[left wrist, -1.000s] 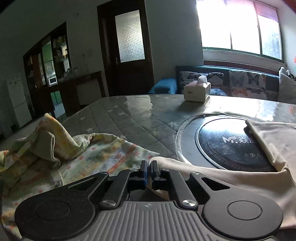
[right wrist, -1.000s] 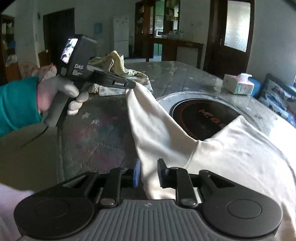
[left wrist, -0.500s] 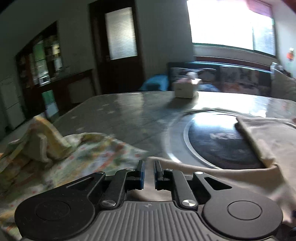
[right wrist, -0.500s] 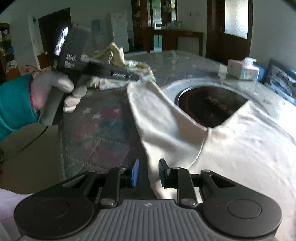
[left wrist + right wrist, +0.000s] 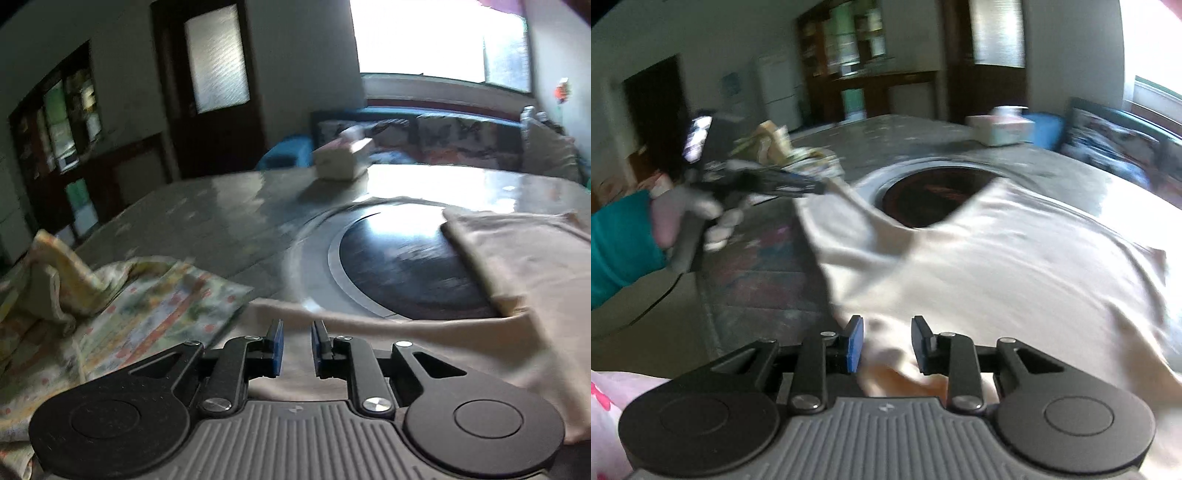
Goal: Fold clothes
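Cream garment lying spread on the table, both grippers spread apart

The table [image 5: 207,221] is carrying the cream garment [image 5: 1015,266] across its near edge, partly over the round dark cooktop [image 5: 402,273] — any writing there is blurring out. Left gripper [image 5: 294,341] and right gripper [image 5: 886,341] are hovering over cloth, jaws gaping, pinching nothing; floral cloth [image 5: 122,306] is sitting beside the left edge.

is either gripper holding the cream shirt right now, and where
Neither. The left gripper is open over the shirt's edge, the right gripper open over its near hem. Both sets of jaws stand apart, with cloth only beneath them.
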`<act>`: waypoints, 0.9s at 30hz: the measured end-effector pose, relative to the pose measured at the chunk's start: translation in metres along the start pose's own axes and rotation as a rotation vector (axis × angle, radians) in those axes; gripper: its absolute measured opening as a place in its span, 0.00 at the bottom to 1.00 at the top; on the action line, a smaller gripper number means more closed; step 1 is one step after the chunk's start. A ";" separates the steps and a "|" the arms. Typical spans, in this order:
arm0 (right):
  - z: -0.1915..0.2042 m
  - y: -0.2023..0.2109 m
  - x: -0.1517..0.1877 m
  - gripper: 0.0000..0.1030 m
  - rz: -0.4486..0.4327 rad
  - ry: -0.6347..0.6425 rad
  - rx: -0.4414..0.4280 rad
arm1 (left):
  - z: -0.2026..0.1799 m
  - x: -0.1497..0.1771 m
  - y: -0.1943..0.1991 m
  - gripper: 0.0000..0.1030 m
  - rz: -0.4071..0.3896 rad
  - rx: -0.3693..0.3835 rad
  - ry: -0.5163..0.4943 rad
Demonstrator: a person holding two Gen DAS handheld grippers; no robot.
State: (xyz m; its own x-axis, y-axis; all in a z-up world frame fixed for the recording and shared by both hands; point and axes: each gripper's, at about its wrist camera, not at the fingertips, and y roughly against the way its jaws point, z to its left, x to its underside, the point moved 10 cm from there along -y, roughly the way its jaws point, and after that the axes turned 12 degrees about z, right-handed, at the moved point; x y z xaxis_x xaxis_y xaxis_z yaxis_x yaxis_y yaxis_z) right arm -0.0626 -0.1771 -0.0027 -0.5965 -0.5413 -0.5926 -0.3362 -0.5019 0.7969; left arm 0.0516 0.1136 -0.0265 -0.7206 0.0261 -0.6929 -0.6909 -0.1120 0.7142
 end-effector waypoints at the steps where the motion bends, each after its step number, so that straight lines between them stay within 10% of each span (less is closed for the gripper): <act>1: -0.011 0.008 0.006 0.27 -0.006 -0.030 0.022 | -0.011 -0.001 0.006 0.17 -0.011 0.032 -0.012; 8: -0.047 0.017 0.042 0.27 0.023 -0.148 0.081 | -0.108 0.017 0.025 0.18 0.028 0.295 -0.143; 16: -0.064 0.015 0.046 0.27 0.031 -0.160 0.091 | -0.129 0.027 0.030 0.19 0.039 0.289 -0.219; 27: -0.146 0.006 -0.004 0.27 -0.047 -0.252 0.198 | -0.218 0.004 0.030 0.19 0.026 0.490 -0.313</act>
State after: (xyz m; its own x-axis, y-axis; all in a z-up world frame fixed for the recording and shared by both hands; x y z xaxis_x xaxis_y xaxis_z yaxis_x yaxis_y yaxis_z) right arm 0.0443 -0.2764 -0.0130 -0.7301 -0.3247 -0.6012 -0.4883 -0.3675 0.7915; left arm 0.0405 -0.1066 -0.0292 -0.6690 0.3305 -0.6658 -0.5659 0.3544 0.7445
